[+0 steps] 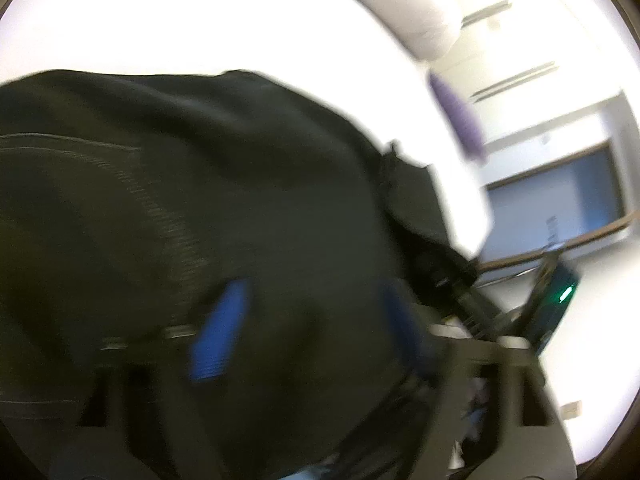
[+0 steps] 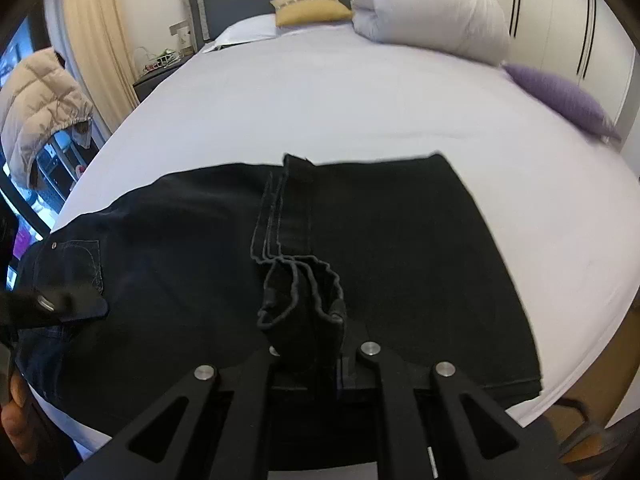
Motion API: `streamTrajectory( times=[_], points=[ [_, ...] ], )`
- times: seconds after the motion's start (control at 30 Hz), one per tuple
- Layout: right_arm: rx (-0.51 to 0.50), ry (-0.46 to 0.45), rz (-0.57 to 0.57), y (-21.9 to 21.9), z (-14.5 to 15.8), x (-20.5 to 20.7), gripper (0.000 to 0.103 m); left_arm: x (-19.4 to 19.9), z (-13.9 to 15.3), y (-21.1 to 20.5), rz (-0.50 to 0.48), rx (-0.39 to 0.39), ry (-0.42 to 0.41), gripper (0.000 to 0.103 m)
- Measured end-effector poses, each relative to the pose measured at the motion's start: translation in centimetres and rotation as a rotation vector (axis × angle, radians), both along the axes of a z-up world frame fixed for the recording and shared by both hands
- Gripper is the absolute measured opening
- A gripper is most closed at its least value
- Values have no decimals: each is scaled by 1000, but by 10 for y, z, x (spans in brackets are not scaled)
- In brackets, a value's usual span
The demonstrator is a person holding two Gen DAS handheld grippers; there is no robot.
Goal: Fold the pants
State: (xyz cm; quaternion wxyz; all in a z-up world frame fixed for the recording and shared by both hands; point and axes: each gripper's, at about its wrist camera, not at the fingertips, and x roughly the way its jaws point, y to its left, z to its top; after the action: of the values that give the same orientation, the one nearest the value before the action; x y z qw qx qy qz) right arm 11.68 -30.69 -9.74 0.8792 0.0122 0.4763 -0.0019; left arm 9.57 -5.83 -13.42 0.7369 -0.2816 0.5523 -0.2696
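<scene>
Here, dark pants (image 2: 400,248) lie spread across a pale bed sheet (image 2: 320,92), doubled over, with bunched hem layers showing pale stitching. The right gripper (image 2: 304,320) is clenched on those stacked hems near the garment's middle. The left gripper (image 1: 308,320), blurred, has blue-padded fingers (image 1: 220,332) apart against the cloth; whether it grips is unclear. A white duvet (image 2: 432,12) sits beyond.
</scene>
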Motion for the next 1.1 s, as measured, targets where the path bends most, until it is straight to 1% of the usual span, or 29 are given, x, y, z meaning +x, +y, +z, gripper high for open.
streamTrajectory(
  times=[0.1, 0.17, 0.2, 0.23, 0.37, 0.43, 0.5, 0.53, 0.57, 0.6, 0.63, 0.67, 0.7, 0.83, 0.9, 0.97, 1.0, 1.1],
  points=[
    [-51, -37, 30, 19, 11, -4, 8, 13, 3, -8, 3, -116, 34, 85],
    [-84, -64, 68, 39, 17, -14, 8, 23, 3, -12, 12, -182, 55, 86],
    [-99, -71, 87, 48, 18, -19, 8, 28, 4, -14, 14, -200, 63, 87],
    [-110, -76, 103, 55, 19, -21, 8, 33, 4, -15, 15, -207, 72, 89],
    [-166, -95, 204, 101, 19, -34, 8, 52, -1, -22, 0, -207, 116, 89],
    [-179, -98, 236, 112, 16, -41, 8, 57, -4, -23, -6, -201, 141, 89],
    [-184, -92, 266, 125, 12, -44, 8, 62, -4, -22, -21, -177, 137, 76],
    [-183, -91, 275, 131, 11, -44, 8, 64, -2, -22, -39, -154, 131, 53],
    [-186, -93, 282, 135, 12, -44, 8, 66, -1, -20, -49, -130, 130, 33],
    [-191, -96, 291, 139, 12, -42, 8, 66, -2, -17, -55, -112, 128, 29],
    [-197, -101, 303, 143, 14, -42, 8, 67, -2, -13, -59, -111, 124, 25],
    [-198, -104, 311, 146, 14, -42, 8, 68, -1, -8, -61, -106, 112, 16],
    [-196, -105, 319, 148, 15, -42, 8, 67, 1, -2, -61, -88, 101, 13],
    [-198, -109, 378, 163, 19, -48, 8, 64, 7, 19, -59, -43, 67, 11],
    [-201, -102, 417, 169, 17, -56, 9, 57, 10, 25, -53, -18, 55, 11],
    [-207, -94, 441, 179, 13, -59, 9, 55, 7, 27, -44, 2, 52, 11],
    [-207, -89, 447, 176, 9, -67, 9, 55, 6, 30, -41, 11, 54, 11],
    [-207, -62, 450, 179, -1, -68, 9, 55, -3, 33, -29, 41, 67, 11]
  ],
)
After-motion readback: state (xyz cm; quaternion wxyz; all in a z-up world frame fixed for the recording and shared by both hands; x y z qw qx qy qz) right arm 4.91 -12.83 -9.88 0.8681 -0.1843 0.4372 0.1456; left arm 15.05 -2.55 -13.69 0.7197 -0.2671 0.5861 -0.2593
